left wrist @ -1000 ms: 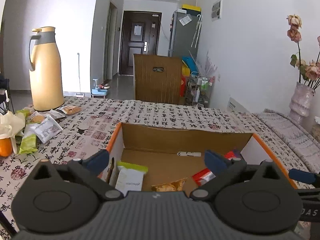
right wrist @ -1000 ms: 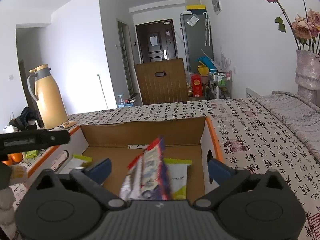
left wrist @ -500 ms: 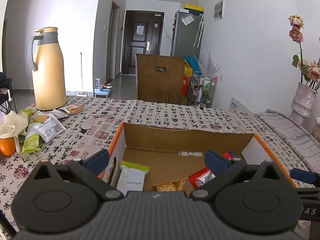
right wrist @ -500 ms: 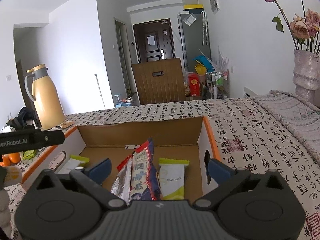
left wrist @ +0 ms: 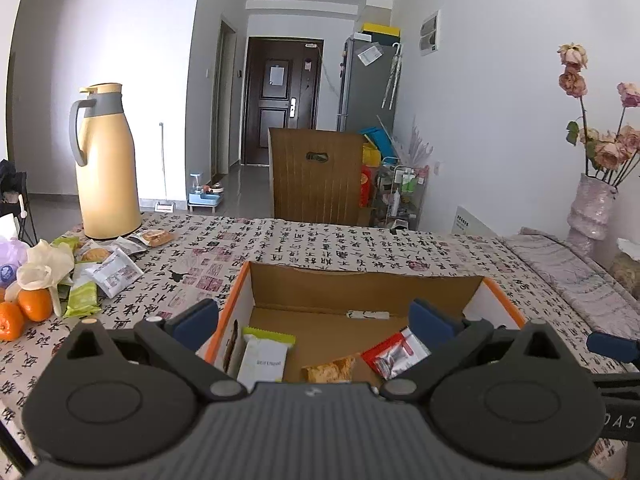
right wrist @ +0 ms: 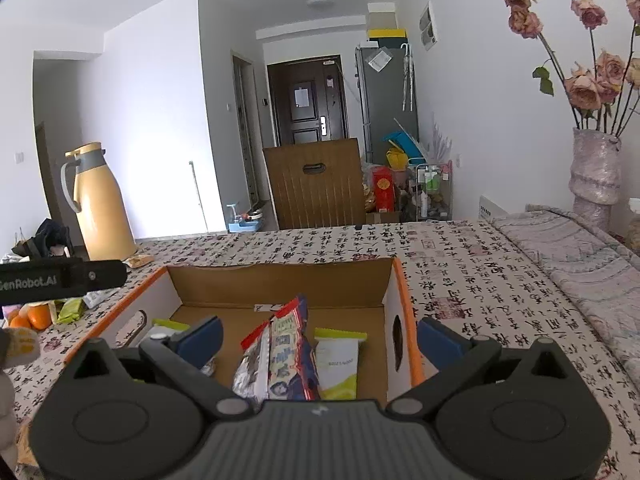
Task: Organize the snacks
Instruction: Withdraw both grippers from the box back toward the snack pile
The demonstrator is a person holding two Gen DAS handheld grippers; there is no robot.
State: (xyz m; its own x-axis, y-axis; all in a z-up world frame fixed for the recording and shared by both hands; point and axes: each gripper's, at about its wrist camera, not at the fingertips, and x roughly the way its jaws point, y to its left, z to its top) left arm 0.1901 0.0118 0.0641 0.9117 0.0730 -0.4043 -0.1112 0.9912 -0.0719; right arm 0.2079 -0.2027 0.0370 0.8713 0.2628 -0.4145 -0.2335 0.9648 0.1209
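Both of my tongs hang spread wide and empty over the cardboard box (left wrist: pixel 360 292) on the tabletop (left wrist: pixel 304 244): left tongs (left wrist: pixel 316 320), right tongs (right wrist: pixel 320 334). In the box lie a white-and-green packet (left wrist: pixel 264 360), a red packet (left wrist: pixel 394 354) and a red-and-blue bag (right wrist: pixel 280 356). More snacks (left wrist: pixel 108 272) sit beside the yellow jug (left wrist: pixel 106 164).

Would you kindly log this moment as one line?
left gripper: open | right gripper: open | orange-edged cardboard box: holds red-blue snack packet
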